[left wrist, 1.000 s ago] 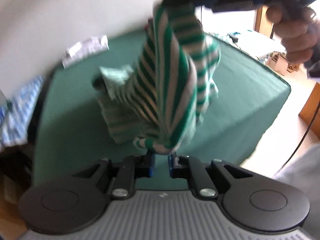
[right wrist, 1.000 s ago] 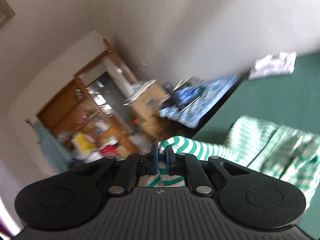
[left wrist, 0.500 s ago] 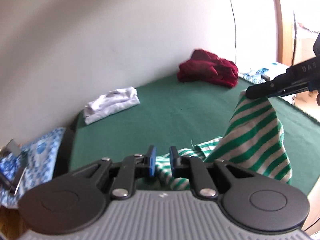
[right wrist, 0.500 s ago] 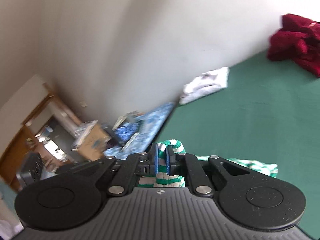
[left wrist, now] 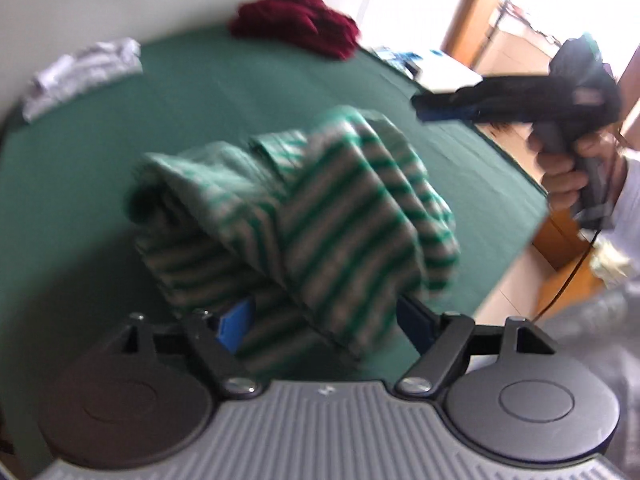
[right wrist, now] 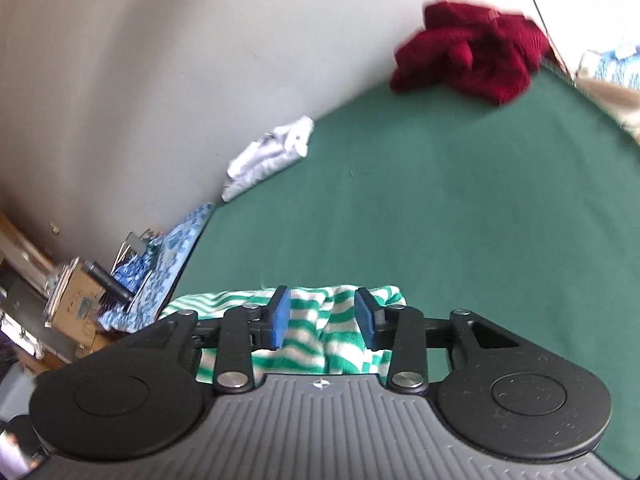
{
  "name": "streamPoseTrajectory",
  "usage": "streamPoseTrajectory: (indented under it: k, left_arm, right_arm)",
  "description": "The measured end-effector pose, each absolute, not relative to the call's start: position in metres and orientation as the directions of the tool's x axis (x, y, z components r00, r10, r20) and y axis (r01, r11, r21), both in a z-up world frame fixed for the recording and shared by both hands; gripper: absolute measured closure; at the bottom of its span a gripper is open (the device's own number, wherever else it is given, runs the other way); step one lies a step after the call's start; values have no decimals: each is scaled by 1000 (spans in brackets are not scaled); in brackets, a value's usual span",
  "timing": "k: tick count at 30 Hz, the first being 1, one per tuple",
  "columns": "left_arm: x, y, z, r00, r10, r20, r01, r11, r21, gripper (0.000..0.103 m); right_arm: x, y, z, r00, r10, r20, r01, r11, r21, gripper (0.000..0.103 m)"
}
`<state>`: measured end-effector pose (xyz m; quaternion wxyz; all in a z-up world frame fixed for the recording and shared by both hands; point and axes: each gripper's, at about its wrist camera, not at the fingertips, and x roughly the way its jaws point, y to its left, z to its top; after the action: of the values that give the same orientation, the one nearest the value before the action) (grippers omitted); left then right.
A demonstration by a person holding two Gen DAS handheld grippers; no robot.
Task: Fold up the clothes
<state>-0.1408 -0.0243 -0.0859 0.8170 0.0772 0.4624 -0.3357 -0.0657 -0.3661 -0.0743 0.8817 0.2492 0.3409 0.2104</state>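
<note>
**Setting: lived-in home room**

Green-covered table (right wrist: pixel 460 200) against plain white wall (right wrist: pixel 180 60). Loose clothes on it: maroon heap (right wrist: pixel 472 52), white bundle (right wrist: pixel 272 156). Cluttered cardboard box (right wrist: pixel 76 296), wooden door frame (left wrist: pixel 464 12) alongside.

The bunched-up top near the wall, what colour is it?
Dark red top, clearest from the right wrist.

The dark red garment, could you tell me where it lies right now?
The dark red garment lies crumpled at the far edge of the green table against the wall, well right of the folded white garment.
</note>
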Motion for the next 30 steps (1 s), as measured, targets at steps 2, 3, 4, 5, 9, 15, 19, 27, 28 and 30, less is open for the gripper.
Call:
streamPoseTrajectory:
  k: [2,3,4,5,9,15,19,27,28,30]
  left_arm:
    - [-143,-33,-93,302,-483,-822,641,741,-200,35]
    - [-142,-37,-97,278,-485,-829,645,734,-213,45]
    - [-141,-40,-102,255,-484,-837,642,732,-228,61]
    - [-139,-43,-106,240,-480,-844,637,734,-236,74]
    - [-133,-39,-103,264,-467,-844,604,762,-233,93]
    - [-135,-20,-59,443,-411,-797,549,827,-121,94]
    - [-143,-5,-35,530,-407,-744,497,860,-117,94]
    - [-174,-24,-104,443,-208,-872,470,882,28,96]
    - [-181,-22,-101,455,-188,-870,470,881,55,94]
    - [-199,-19,-89,515,-133,-847,472,869,150,83]
  right_arm:
    - [-83,-362,-67,600,599,-531,-289,780,555,64]
    - [-93,-360,-65,546,628,-555,-330,769,547,63]
    - [-101,-358,-68,477,664,-576,-362,746,560,63]
    - [-107,-352,-74,401,698,-593,-384,716,583,63]
    - [-117,-326,-100,281,760,-586,-380,649,659,60]
    - [-114,-314,-107,322,754,-572,-367,657,659,100]
    - [-128,-350,-60,437,771,-463,-421,630,652,100]
    - [-129,-332,-94,422,621,-660,-374,783,497,93]
    - [-137,-332,-91,447,599,-665,-391,799,457,90]
    - [-157,-335,-73,504,580,-641,-455,808,373,72]
